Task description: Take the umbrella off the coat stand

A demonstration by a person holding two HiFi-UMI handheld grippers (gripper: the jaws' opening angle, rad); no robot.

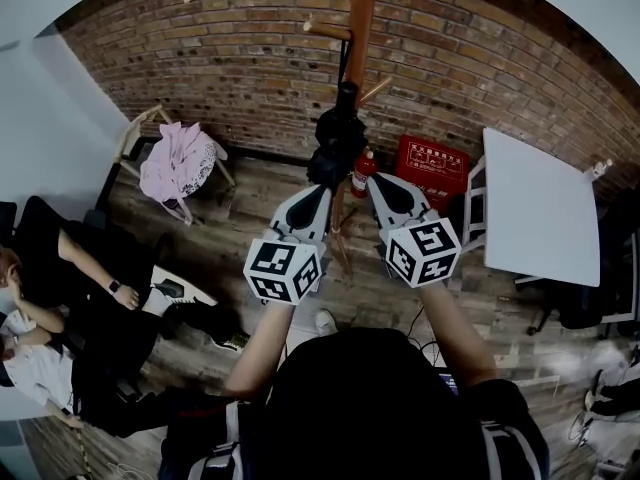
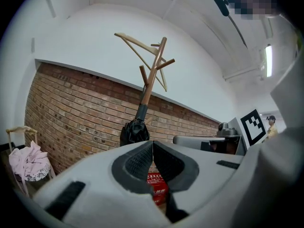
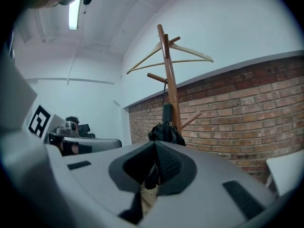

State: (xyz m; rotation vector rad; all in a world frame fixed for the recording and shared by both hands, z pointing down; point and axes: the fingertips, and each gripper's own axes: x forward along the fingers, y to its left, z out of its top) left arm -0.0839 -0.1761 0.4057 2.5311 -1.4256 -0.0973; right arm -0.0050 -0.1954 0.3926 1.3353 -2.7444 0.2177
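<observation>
While the head view looks down on both tools at once, it alone shows the wooden floor around the coat stand (image 1: 358, 28). A chair (image 1: 135, 133) draped with pink cloth (image 1: 178, 163) stands to the left. A fire extinguisher (image 1: 362, 173) and a red box (image 1: 432, 163) sit at the brick wall (image 1: 230, 58), a white counter (image 1: 540, 208) is on the right, and a seated person (image 1: 60, 298) is at the far left.

Only the gripper views reach the top of the stand (image 2: 151, 75), where wooden hangers (image 3: 183, 51) hang under the white ceiling. The right gripper view adds a lit ceiling lamp (image 3: 75, 11).

The folded black umbrella (image 1: 335, 143) hangs against the stand's post, just ahead of both tools. Each gripper view shows it (image 2: 134, 132) rising behind the jaw tips, not between them.

Both forearms reach forward side by side, marker cubes (image 1: 283, 271) toward the head. The left gripper (image 1: 318, 190) points about level and the right gripper (image 1: 378, 183) slightly downward, and they converge on the umbrella's lower end.

The left gripper's jaws are pressed together on nothing, with the red box glimpsed through the gap below the tips. The right gripper's jaws likewise meet at the tips, pinching nothing.
</observation>
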